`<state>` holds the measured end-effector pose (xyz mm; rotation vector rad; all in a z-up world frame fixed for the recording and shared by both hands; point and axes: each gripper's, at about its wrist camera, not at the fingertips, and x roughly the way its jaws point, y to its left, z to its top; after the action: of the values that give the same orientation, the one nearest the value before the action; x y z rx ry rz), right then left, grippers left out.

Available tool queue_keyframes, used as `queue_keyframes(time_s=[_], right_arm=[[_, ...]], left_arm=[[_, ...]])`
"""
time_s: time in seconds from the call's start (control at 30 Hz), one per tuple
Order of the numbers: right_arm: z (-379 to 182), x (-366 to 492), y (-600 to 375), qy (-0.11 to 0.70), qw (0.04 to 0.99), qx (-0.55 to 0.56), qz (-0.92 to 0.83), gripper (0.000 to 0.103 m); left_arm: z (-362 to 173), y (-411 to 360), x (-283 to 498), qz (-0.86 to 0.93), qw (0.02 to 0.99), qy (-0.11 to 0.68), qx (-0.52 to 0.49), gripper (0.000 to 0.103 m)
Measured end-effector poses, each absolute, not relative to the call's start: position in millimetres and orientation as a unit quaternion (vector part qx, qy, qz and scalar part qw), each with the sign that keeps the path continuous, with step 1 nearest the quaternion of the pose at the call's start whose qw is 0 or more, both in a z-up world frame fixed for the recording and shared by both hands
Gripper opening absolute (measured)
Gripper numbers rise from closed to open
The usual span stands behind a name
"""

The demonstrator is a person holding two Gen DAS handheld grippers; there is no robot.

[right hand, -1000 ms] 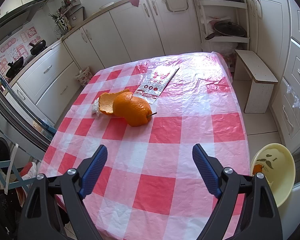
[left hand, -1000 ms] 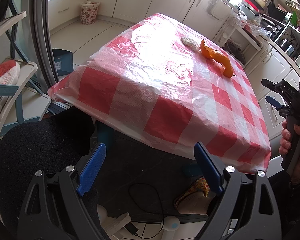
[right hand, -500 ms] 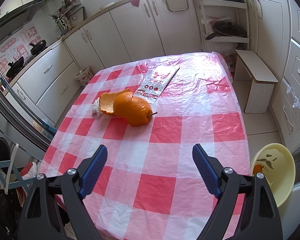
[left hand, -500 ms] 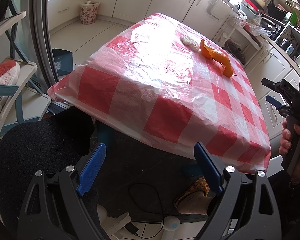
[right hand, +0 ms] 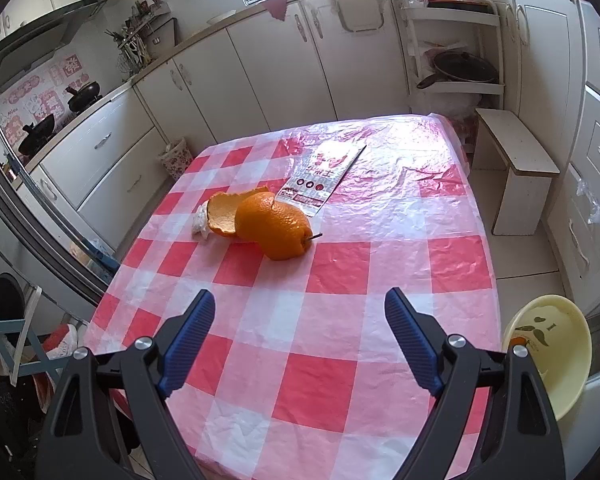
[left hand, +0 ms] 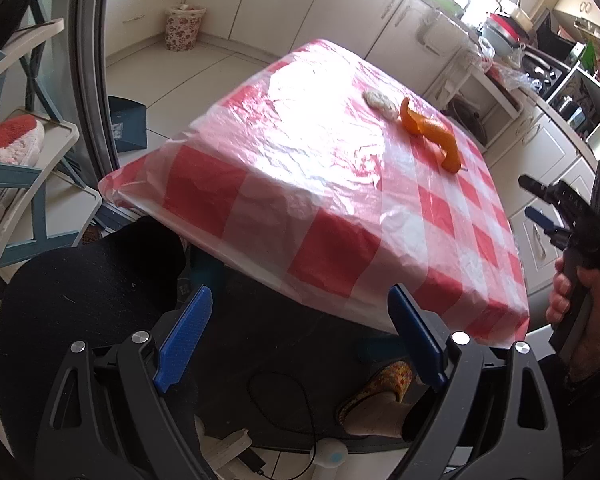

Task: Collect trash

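Orange peel [right hand: 270, 222] curled, hollow; beside it, perhaps crumpled tissue [right hand: 201, 224].

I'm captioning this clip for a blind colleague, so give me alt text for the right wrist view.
An orange peel lies on a red-and-white checked tablecloth, with a crumpled white tissue touching its left side and a flat printed packet just behind. The right tongs hang open and empty in the foreground; a yellow bowl sits off the table's right edge.
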<state>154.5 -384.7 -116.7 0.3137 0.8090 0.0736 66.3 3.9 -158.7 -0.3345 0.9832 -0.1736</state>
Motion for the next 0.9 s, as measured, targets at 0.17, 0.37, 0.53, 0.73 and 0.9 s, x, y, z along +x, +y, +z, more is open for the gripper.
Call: queue_keyframes(time_s=[0.17,0.37,0.53,0.73,0.9], right_arm=[[-120,162,-389,0.404,0.905,0.125,0.040,0.083],[-131,194,-388,0.418,0.903,0.088,0.051,0.083],[-138,236,-363,0.414,0.904,0.036,0.094,0.089],[-154,281,-340,0.417,0.900,-0.047,0.121,0.091],[-170,305,-353,0.442,0.884,-0.011,0.152,0.083]], left_arm=[[-153,10,73,-0.082,0.865,0.462,-0.177,0.086],[-141,-1,106,-0.100,0.871,0.452,-0.167,0.086],[-138,-16,151,-0.108,0.869,0.452,-0.169,0.086],[-136,-35,218,-0.105,0.872,0.449,-0.166,0.086],[-140,-59,285,-0.106,0.869,0.456,-0.159,0.086]])
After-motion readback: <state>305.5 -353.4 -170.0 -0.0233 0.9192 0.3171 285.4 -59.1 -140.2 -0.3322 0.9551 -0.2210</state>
